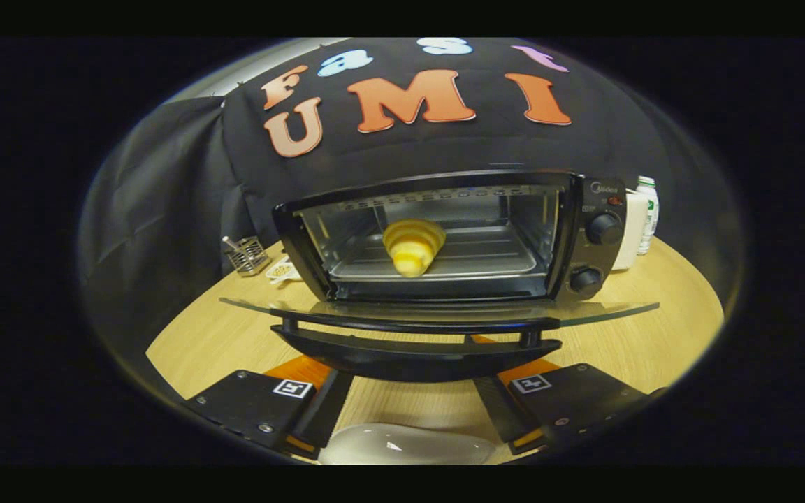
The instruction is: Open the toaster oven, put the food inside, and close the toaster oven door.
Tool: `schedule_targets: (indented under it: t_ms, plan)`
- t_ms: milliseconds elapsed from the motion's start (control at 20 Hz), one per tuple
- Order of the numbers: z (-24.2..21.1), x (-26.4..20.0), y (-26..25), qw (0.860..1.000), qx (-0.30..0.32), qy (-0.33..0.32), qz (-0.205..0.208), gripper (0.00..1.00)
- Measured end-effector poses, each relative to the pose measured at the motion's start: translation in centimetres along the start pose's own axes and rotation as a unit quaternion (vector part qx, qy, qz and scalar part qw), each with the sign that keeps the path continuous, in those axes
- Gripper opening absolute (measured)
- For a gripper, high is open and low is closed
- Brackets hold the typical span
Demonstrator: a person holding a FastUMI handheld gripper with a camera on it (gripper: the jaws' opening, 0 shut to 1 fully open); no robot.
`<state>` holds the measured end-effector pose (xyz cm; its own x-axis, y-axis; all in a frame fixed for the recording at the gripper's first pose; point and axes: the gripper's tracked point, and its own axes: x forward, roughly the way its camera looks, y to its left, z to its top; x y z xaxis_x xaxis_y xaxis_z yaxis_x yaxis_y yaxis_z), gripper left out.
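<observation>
The toaster oven (444, 237) carried a small brand mark at the top of its control panel, too small to make out, and the booth rules bar reading labels in any case. Each finger of the gripper (413, 402) bore one square black-and-white marker, two markers in all.

Counted: one toaster oven, two round knobs on its panel, the upper knob (604, 228) above the lower knob (585, 280); one piece of food (413, 246); one white plate (406, 445); one bottle (647, 213); one small wire basket (247, 254).

The oven stood beyond the fingers on the wooden table (668, 314). Its glass door (437, 314) lay dropped open and flat, with the door handle (413, 335) just ahead of the fingertips. Inside the cavity, on the metal tray (500, 262), sat the food, a yellow ridged pastry, straight ahead and beyond the door.

The jaws stood spread wide and held nothing; the handle ran across just beyond them, apart from both fingers. The plate lay empty between the fingers, close under them.

The wire basket held a utensil or two, far beyond the left finger, beside a small white object (284, 271) I could not identify. The bottle stood behind a white container (629, 237), to the right of the oven.
</observation>
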<state>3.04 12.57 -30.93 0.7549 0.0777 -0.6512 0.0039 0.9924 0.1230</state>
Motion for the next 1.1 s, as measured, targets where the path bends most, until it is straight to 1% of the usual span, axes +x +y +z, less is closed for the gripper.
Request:
schedule_targets:
  t_ms: [150, 300, 500, 650, 750, 950, 1100]
  plan:
    - [2.3, 1.0, -1.2, 0.999, 0.004, -0.017, -0.028, 0.88]
    - [4.2, 2.0, -1.2, 0.999, 0.017, -0.017, -0.032, 0.88]
    - [7.7, 3.1, -1.9, 0.997, 0.013, -0.046, -0.053, 0.88]
    - [8.4, 3.7, -2.3, 0.997, 0.015, -0.038, -0.068, 0.88]
    - [8.7, 3.4, -1.9, 0.997, 0.018, -0.040, -0.062, 0.87]
    - [10.3, 1.4, -1.4, 0.994, -0.016, -0.085, -0.062, 0.88]
    - [9.9, -0.3, -1.5, 0.993, -0.033, -0.095, -0.061, 0.88]
